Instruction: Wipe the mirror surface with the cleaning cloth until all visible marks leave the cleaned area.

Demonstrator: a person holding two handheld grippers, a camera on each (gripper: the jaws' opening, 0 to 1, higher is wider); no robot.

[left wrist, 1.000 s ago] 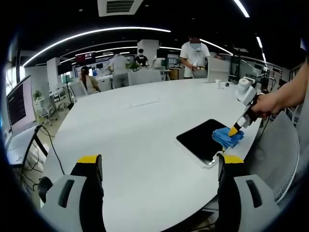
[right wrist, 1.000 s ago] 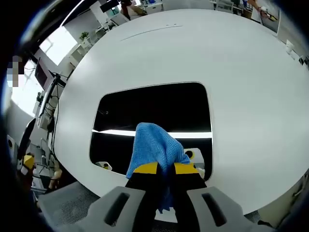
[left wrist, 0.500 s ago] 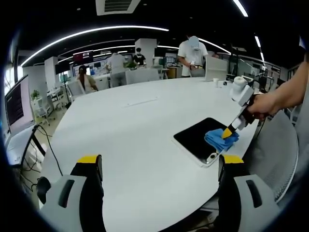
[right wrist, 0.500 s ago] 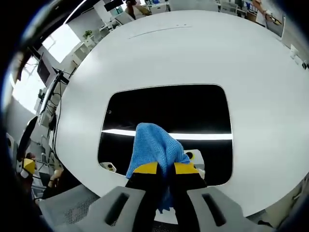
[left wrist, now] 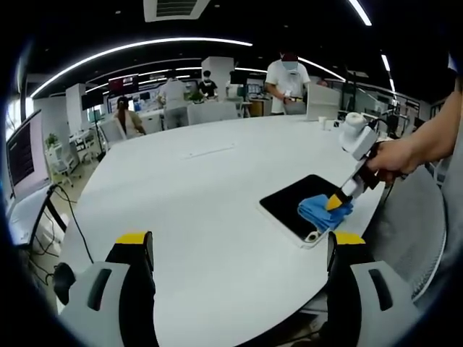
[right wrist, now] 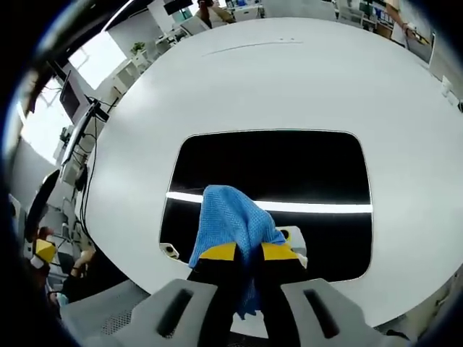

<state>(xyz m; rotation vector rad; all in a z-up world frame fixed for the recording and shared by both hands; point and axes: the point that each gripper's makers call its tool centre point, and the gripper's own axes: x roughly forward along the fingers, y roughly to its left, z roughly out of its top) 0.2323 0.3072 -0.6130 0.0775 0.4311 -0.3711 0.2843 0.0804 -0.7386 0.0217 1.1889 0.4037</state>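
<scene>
The right gripper (right wrist: 248, 253) is clenched on the blue cloth (right wrist: 233, 220), pressing it onto the near part of the mirror (right wrist: 289, 170), which lies flat by the edge of the white table (right wrist: 239, 87). The left gripper (left wrist: 239, 249) hangs apart over the table, jaws wide and empty. No marks are discernible on the dark glass. The risk — with nothing steadying the mirror, a hard stroke toward the table edge could slide it off, or the bunched cloth could miss patches.
</scene>
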